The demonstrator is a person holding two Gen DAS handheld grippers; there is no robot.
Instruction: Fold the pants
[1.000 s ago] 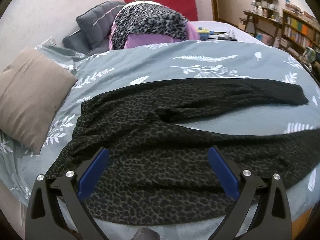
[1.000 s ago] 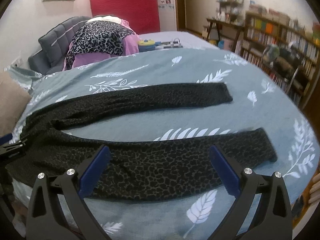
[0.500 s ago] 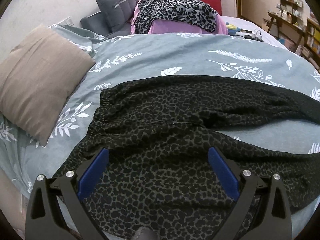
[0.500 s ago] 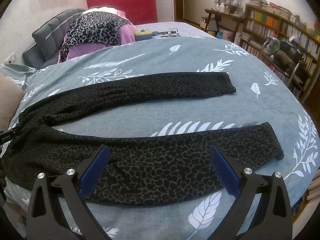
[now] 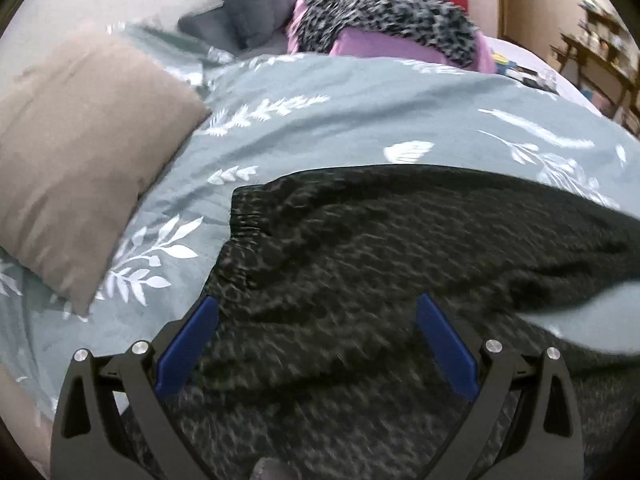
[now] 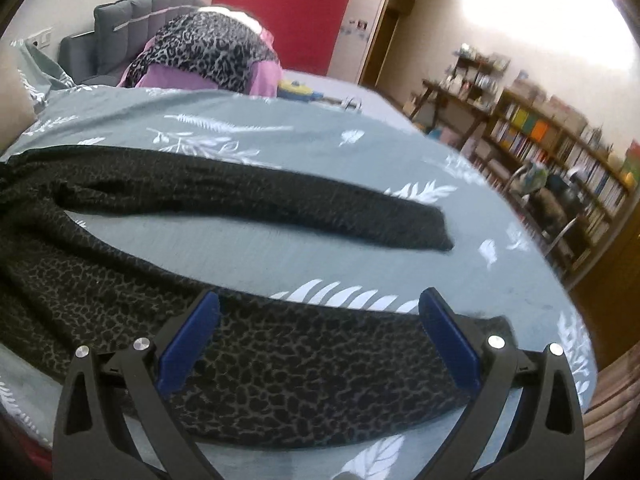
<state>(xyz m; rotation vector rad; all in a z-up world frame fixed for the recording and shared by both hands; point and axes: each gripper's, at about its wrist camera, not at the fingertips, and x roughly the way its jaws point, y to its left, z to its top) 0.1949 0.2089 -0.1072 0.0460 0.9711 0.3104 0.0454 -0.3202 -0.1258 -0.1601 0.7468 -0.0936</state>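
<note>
Across the frame, leopard-print pants point(image 6: 248, 376) are spread on a leaf-patterned duvet point(image 5: 360, 120); left gripper point(image 5: 314, 344) and right gripper point(image 6: 318, 340) are held released.

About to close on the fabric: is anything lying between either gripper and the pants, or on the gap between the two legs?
Nothing visible. The left gripper is open over the pants near the waistband; the right gripper is open over the near leg. Only bare duvet separates it from the far leg.
</note>
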